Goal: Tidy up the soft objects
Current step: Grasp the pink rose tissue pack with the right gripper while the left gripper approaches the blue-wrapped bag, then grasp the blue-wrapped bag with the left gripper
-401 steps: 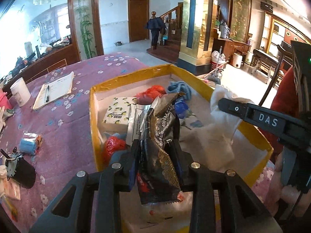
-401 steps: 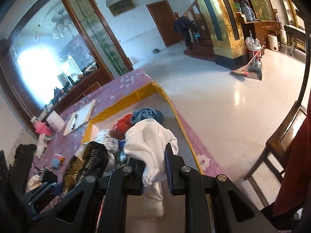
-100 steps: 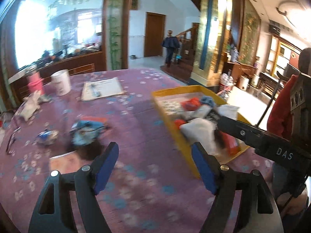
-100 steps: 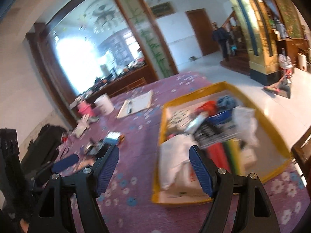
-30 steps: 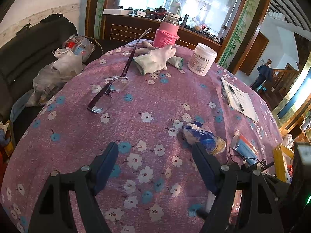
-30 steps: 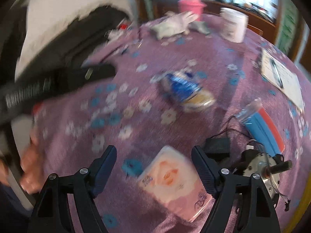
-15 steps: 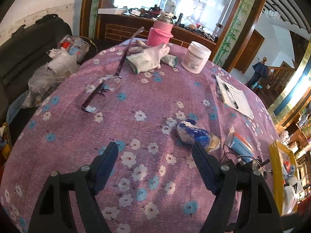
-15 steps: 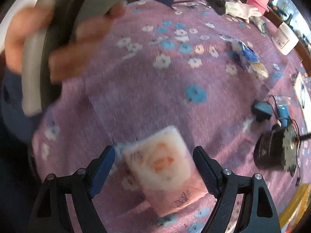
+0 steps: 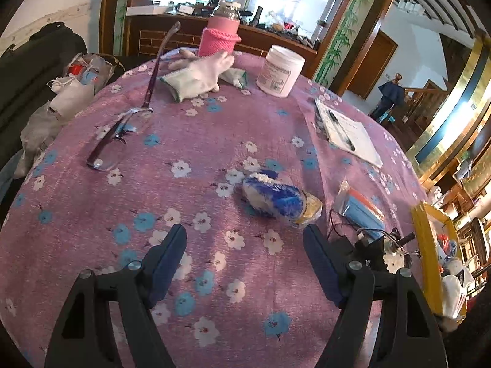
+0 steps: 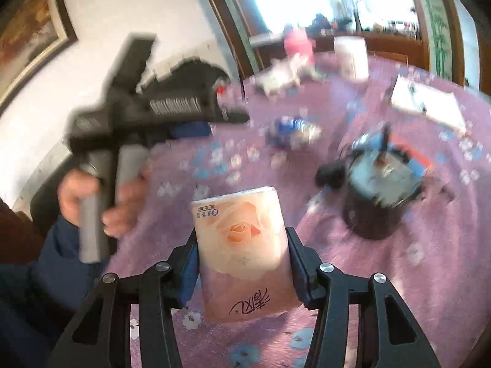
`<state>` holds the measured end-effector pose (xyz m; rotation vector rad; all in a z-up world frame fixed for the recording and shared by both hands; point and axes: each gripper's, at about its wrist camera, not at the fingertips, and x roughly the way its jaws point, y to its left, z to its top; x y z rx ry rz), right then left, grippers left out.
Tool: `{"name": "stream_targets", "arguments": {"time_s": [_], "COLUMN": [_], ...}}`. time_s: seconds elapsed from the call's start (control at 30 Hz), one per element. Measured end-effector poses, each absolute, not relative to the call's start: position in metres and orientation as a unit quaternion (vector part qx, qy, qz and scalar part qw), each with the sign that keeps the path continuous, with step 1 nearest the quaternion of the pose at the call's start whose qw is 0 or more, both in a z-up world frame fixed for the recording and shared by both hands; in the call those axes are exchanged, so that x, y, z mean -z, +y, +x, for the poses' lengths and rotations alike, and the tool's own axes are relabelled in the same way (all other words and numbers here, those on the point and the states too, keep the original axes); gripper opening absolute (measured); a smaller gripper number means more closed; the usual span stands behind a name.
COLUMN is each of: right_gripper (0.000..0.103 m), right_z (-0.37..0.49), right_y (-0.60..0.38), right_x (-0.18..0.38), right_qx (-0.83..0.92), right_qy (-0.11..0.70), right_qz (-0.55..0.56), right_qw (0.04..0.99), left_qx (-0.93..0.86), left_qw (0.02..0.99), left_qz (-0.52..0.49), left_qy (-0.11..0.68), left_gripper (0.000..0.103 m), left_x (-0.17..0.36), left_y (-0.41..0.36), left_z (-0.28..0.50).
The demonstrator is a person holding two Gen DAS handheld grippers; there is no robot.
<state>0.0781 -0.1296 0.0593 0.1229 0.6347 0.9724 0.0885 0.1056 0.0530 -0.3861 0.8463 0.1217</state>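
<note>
Right tool [image 10: 241,253] jaws just closed in on the pink tissue pack [image 10: 242,253], pads pressing both its sides, pack low over the purple flowered table [image 10: 414,270]. Left tool [image 9: 244,247] gapes wide with nothing between its pads, hovering over the table just short of the blue-and-white wrapped bundle [image 9: 280,199]. Yellow box [image 9: 425,263] with soft items sits at the table's far right edge.

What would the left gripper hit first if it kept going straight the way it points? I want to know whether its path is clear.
Probably the bare tablecloth ahead of its open left gripper. The blue and white packet lies just right of that line, so it might be brushed; depth is hard to judge here.
</note>
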Motion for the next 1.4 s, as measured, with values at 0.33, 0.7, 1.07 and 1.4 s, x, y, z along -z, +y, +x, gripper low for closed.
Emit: {"name": "stream_targets", "arguments": {"time_s": [0.33,0.7,1.07,1.4], "right_gripper": [0.056,0.056,0.056,0.056], "right_z": [0.080,0.082,0.089,0.090], "right_y": [-0.182,-0.199,-0.200,-0.202], "right_x": [-0.078,-0.084,-0.079,-0.078], "right_qx": [-0.452,-0.443,-0.416,-0.384], "right_qy": [0.258,0.250,0.255,0.249], "right_qz": [0.159,0.189,0.185,0.174], "right_qw": [0.839,0.840,0.853,0.872], "left_qx": [-0.075,-0.101,-0.056,-0.097], "left_qw": [0.837,0.818,0.863,0.925], "left_qz": [-0.259,-0.259,-0.198,-0.075], "left_qy": [0.476,0.503,0.462,0.360], "left_gripper": [0.077,0.052,0.050,0.050], "left_x": [-0.052,-0.015,-0.040,-0.052], "left_y": [0.096,0.076,0.059,-0.001], "left_z": [0.153,0.202,0.133,0.066]}}
